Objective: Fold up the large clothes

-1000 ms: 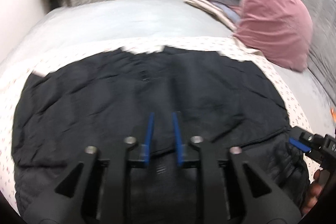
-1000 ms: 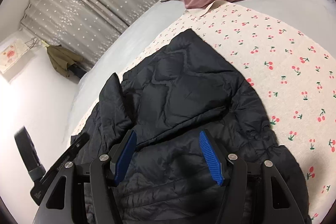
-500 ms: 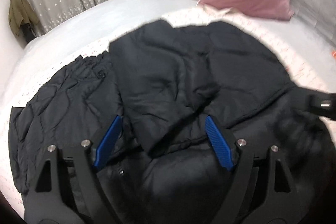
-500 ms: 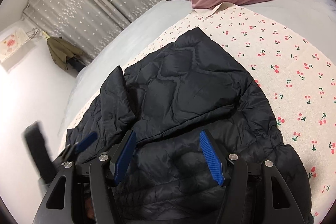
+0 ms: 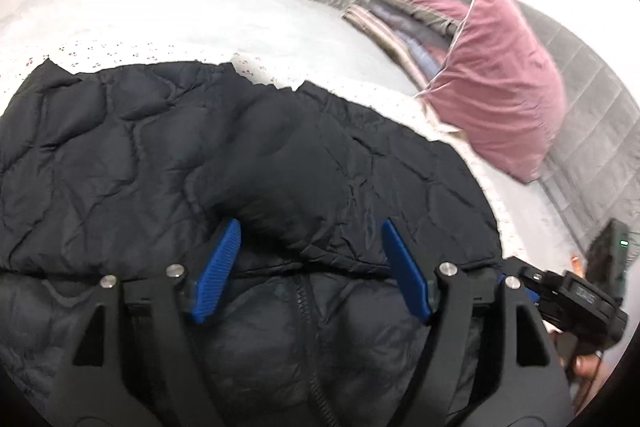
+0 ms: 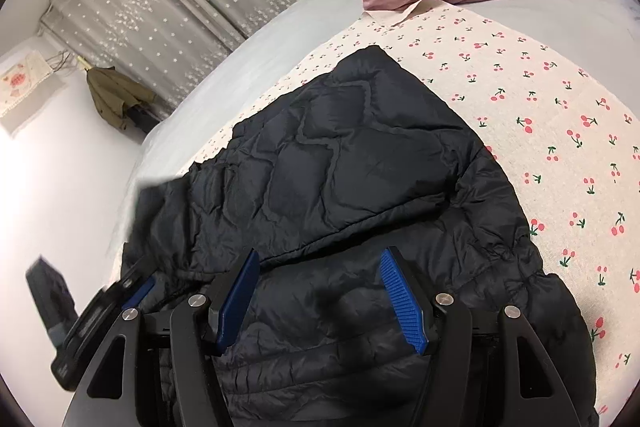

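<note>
Both grippers, left gripper and right gripper, are hovering wide-jawed, holding nothing, over the jacket, its folded flap lying released.

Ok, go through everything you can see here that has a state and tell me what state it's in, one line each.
black quilted jacket: lying on the bed, partly folded, one flap laid over the body.
left gripper: open, jaws have just been opening, nothing clamped between them.
right gripper: open, above the jacket, gripping nothing.
cherry-print sheet: spread flat under the jacket.
pink pillow: propped at the head of the bed.
curtains: drawn.
</note>
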Motion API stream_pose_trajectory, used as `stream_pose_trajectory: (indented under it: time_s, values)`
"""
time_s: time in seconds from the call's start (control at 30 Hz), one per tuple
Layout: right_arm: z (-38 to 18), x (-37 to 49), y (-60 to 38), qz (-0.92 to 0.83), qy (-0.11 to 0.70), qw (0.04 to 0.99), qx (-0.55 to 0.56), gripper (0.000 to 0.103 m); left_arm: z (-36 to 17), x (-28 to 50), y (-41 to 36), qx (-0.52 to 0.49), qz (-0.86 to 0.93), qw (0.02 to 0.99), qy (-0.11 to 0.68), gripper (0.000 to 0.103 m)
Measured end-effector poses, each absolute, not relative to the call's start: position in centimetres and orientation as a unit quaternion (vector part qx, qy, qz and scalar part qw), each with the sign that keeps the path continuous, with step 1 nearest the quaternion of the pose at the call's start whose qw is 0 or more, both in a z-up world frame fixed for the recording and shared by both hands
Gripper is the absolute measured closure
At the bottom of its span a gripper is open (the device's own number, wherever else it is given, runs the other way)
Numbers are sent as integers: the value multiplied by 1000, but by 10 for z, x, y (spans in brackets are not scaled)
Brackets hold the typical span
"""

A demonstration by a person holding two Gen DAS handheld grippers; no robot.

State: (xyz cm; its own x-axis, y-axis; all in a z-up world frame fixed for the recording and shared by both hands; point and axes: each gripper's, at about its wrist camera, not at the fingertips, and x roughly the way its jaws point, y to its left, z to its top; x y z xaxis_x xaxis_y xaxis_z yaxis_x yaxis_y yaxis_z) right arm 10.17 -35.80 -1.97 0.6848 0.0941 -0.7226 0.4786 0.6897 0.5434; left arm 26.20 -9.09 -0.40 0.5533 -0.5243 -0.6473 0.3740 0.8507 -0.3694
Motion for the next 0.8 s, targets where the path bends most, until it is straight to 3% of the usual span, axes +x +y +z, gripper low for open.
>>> stream_pose_trajectory:
  time_s: [0.1,0.2,0.23,0.3,0.33,0.37,0.53,0.67,0.8]
  values:
    - [-20,103,-355,-114,382,837,376,39,-6,274,-87,-100,-253,874,403,23]
    - [-19,104,-352,-112,384,838,372,38,-19,296,-89,-107,-210,871,431,23]
    - [-19,105,-351,-112,385,838,370,38,-24,304,-90,-116,-199,868,440,28]
    - [-20,106,-351,-116,383,840,366,38,-29,314,-92,-129,-195,864,447,56]
    - [-20,106,-351,-117,381,842,364,38,-29,318,-91,-137,-196,861,449,80]
    - [-20,107,-352,-120,380,844,359,38,-27,318,-89,-152,-200,859,446,93]
    - [-22,107,-357,-146,381,850,333,38,-25,299,-66,-137,-109,880,442,93]
    - [-26,106,-364,-165,384,848,325,38,-27,283,-63,-86,-97,884,450,74]
    - [-24,110,-364,-176,383,858,293,38,5,265,-57,-75,-106,925,358,67]
